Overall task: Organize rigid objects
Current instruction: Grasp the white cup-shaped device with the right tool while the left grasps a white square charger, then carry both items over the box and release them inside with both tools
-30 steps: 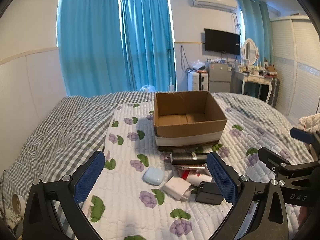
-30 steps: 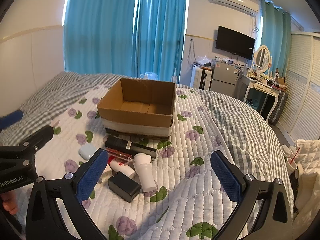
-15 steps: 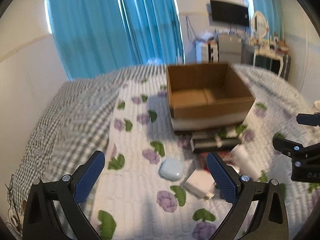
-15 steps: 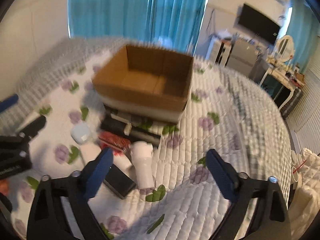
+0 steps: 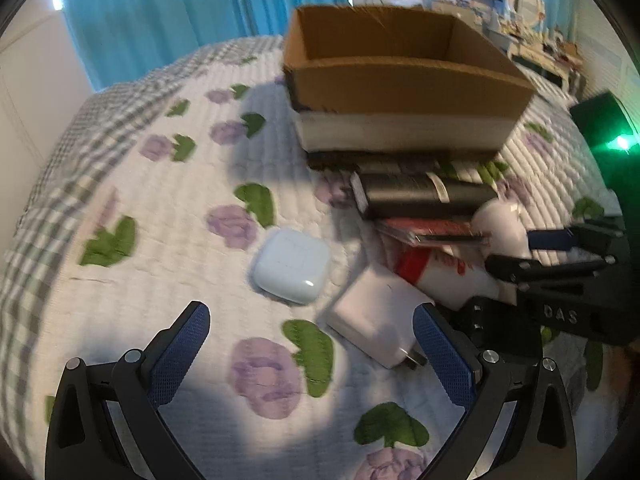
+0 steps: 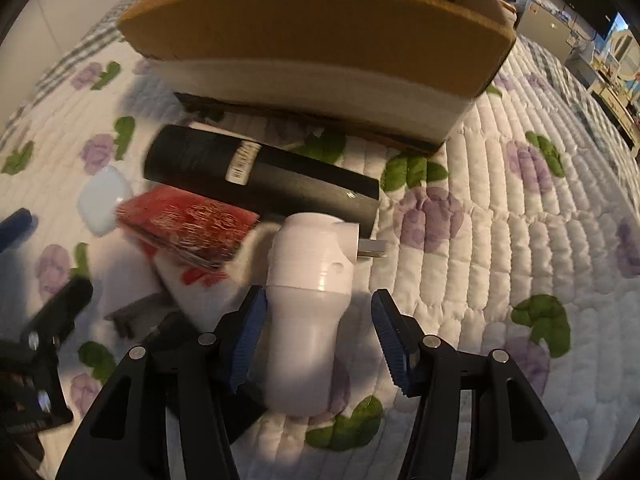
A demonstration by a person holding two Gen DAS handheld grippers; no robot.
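While its jaws close, right gripper (image 6: 316, 332) straddles white bottle (image 6: 308, 304), right pad clear.

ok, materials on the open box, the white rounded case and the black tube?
Open box: brown corrugated cardboard, matte, cut edges showing.
White rounded case: looks like hard glossy plastic; bright highlight near one corner.
Black tube: matte black, probably card or plastic; blur leaves it open. A pale label sits on it.

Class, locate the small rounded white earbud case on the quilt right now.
In the left wrist view the small rounded white earbud case lies centre on the floral quilt, just left of the white plug adapter.
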